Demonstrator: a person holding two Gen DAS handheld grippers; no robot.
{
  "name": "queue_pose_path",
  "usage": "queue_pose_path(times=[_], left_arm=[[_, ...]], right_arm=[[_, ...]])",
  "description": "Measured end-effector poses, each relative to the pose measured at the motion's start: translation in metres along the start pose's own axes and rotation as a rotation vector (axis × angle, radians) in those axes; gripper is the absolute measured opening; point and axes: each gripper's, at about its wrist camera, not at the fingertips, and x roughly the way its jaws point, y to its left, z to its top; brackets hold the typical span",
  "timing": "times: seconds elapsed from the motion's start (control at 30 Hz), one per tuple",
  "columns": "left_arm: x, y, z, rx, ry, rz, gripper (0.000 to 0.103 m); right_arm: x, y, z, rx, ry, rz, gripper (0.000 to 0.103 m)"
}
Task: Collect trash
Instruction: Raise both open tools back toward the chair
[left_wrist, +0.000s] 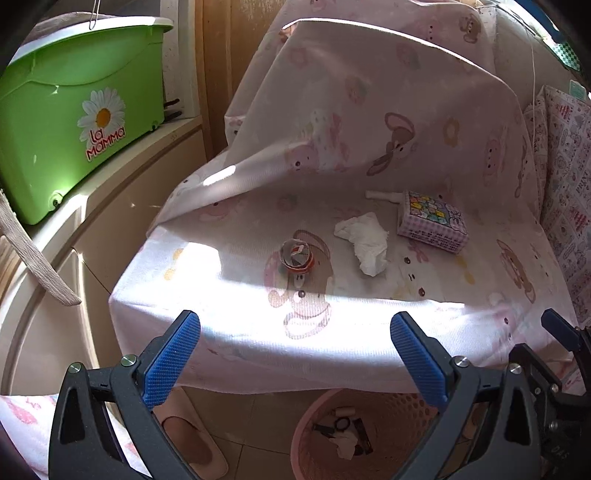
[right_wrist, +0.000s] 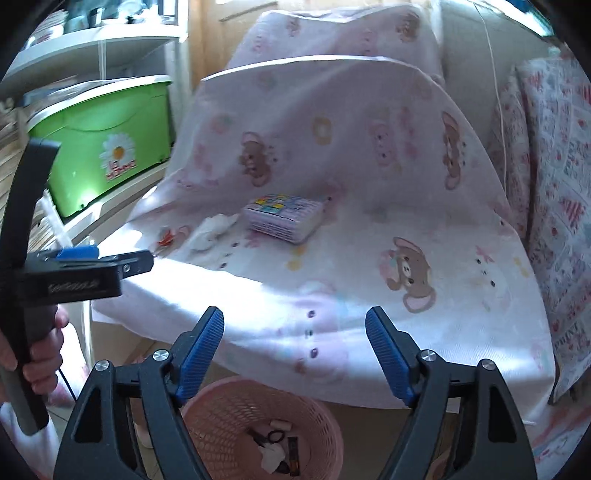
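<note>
Fingers on both our grippers stand wide apart with nothing between them: the left gripper (left_wrist: 295, 354) and the right gripper (right_wrist: 294, 350) each hover at the near edge of the sheet-covered seat (left_wrist: 240, 332), above the pink wastebasket (left_wrist: 314, 424) that sits on the floor just below and between the fingers. We judge the basket is parked there so that anything lifted off the seat needs only a short drop; it already holds a few scraps, so part of the collecting looks done. Ahead of the left fingers, nearest to them, lies a small round red-rimmed wrapper or lid (left_wrist: 297, 256), too small for us to name with more certainty. Just beyond it and toward the right finger sits a crumpled white tissue (left_wrist: 364, 242), and further on, off past the right finger, a pink patterned tissue pack (left_wrist: 432, 221) with a small white tube (left_wrist: 382, 195) touching its far corner. From the right wrist view the same pack (right_wrist: 284, 216) sits straight ahead between the fingers. We hold both grippers spread, as we read it, to be ready for the next pick. The round piece looks the easiest reach for the left; the crumpled tissue is soft and should pinch easily.
</note>
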Motion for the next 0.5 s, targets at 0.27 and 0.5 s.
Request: queue_pose_path(times=[0.27, 0.5], left_arm=[[0.016, -0.004, 0.001, 0.008, 0.017, 0.017, 0.102], [0.029, -0.014, -0.001, 0.074, 0.051, 0.030, 0.102]], right_arm=[[0.023, -0.013, 0.002, 0.019, 0.057, -0.073, 0.081], [0.032, -0.013, 0.001, -0.003, 0.099, -0.105, 0.081]])
